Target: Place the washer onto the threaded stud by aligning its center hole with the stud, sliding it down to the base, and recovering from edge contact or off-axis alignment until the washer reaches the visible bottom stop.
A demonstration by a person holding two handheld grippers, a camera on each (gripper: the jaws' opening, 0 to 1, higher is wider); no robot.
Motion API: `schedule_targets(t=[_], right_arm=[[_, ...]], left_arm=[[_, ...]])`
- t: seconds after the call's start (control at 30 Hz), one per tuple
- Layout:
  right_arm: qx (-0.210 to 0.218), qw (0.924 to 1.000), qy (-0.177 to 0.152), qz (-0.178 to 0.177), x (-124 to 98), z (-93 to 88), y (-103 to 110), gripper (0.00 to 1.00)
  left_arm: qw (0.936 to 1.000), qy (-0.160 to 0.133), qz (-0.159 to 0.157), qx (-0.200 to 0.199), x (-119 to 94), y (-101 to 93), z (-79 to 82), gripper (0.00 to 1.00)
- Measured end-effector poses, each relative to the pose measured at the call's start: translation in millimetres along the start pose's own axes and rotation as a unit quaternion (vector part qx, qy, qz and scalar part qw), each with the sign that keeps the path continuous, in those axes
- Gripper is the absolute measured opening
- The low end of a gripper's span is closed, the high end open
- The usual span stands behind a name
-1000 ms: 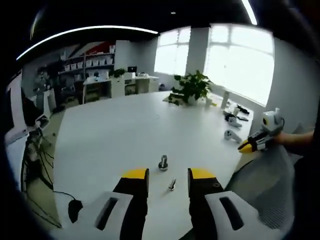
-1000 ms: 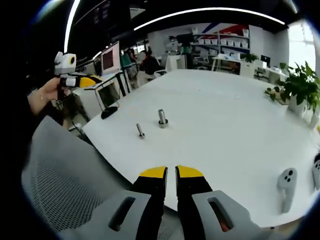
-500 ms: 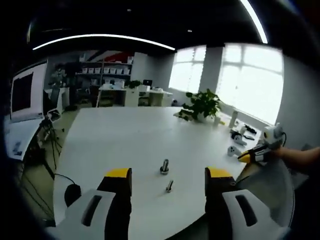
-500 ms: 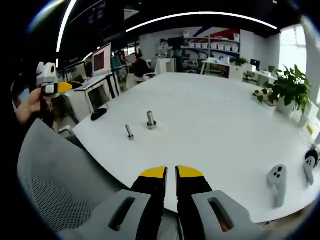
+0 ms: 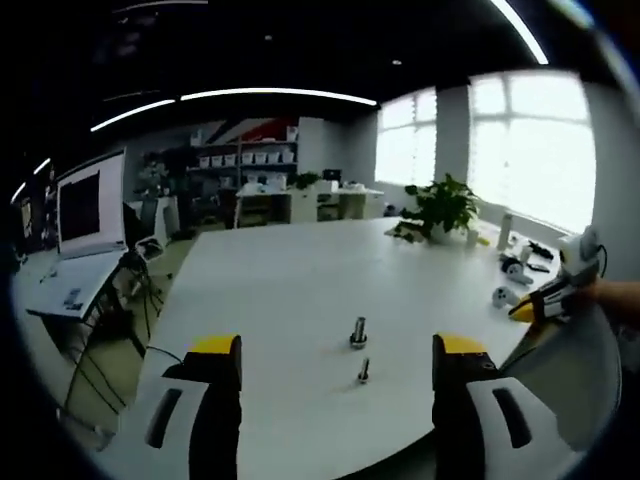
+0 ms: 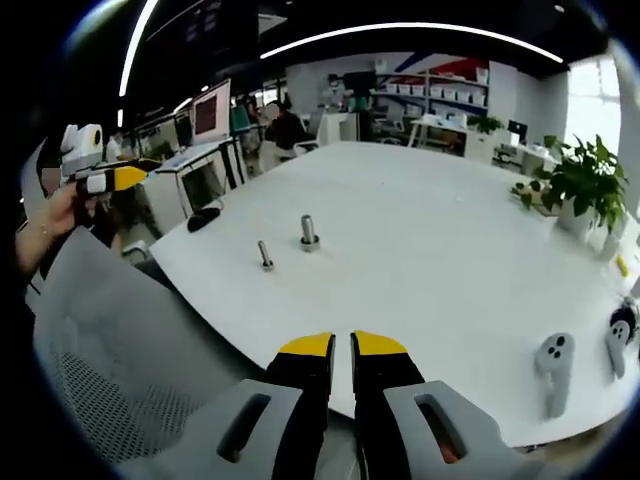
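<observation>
Both hand-held grippers hover off the worktop (image 5: 290, 290): my left one (image 5: 338, 352) spread wide, my right one (image 6: 341, 346) nearly closed and empty, with the stud (image 5: 358, 333) and bolt (image 5: 364, 371) standing near the worktop's edge.

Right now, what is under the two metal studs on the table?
Both the wider stud and the thin stud stand upright on the bare white table. Whether a washer sits at either base is too small to tell.

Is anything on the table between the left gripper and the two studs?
Nothing visible. The left gripper, jaws wide apart, looks over bare white table at the taller stud and the thinner stud nearer it.
</observation>
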State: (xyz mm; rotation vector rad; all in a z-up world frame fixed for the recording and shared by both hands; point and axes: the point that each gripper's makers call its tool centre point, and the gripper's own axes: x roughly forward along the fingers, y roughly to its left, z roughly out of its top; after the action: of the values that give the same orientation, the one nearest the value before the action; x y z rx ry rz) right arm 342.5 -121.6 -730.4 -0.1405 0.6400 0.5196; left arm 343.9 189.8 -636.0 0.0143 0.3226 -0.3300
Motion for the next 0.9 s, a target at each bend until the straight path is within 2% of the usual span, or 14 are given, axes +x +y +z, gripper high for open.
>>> schedule_targets(t=[0.03, 0.1, 0.23, 0.4, 0.47, 0.57, 0.63, 0.8, 0.9], right_arm=[[0.001, 1.0, 0.002, 0.001, 0, -0.4, 0, 0.09], [-0.006, 1.0, 0.003, -0.004, 0, -0.3, -3, 0.09], [-0.012, 0.9998, 0.009, -0.014, -2, -2.3, -6, 0.09], [-0.009, 0.9995, 0.019, -0.024, -4, -7.8, -8, 0.09], [-0.007, 0.9992, 0.026, -0.029, -5, -10.8, -10, 0.09], [-0.002, 0.9988, 0.033, -0.035, -5, -13.9, -11, 0.09], [-0.004, 0.9988, 0.033, -0.037, -5, -13.6, -12, 0.09], [-0.001, 0.9983, 0.04, -0.042, -6, -16.5, -11, 0.09], [0.004, 0.998, 0.051, -0.037, -6, -21.3, -7, 0.09]], left_arm=[[0.9996, -0.02, 0.016, 0.013, -1, 3.8, 8.6, 0.84], [0.9984, -0.04, 0.03, 0.027, -2, 7.2, 15.4, 0.88], [0.9984, -0.023, 0.05, 0.017, -1, 16.6, 6.6, 0.9], [0.9979, 0.012, 0.057, 0.027, 1, 17.3, -8.9, 0.83], [0.9969, 0.022, 0.056, 0.05, 2, 13.6, -13.7, 0.81], [0.9904, 0.04, 0.064, 0.116, 5, 9.7, -19.9, 0.81], [0.988, 0.047, 0.061, 0.134, 7, 6.3, -23.4, 0.81], [0.9876, 0.045, 0.064, 0.136, 7, 8.8, -23.5, 0.8], [0.9859, 0.059, 0.065, 0.142, 6, 9.6, -31.1, 0.8]])
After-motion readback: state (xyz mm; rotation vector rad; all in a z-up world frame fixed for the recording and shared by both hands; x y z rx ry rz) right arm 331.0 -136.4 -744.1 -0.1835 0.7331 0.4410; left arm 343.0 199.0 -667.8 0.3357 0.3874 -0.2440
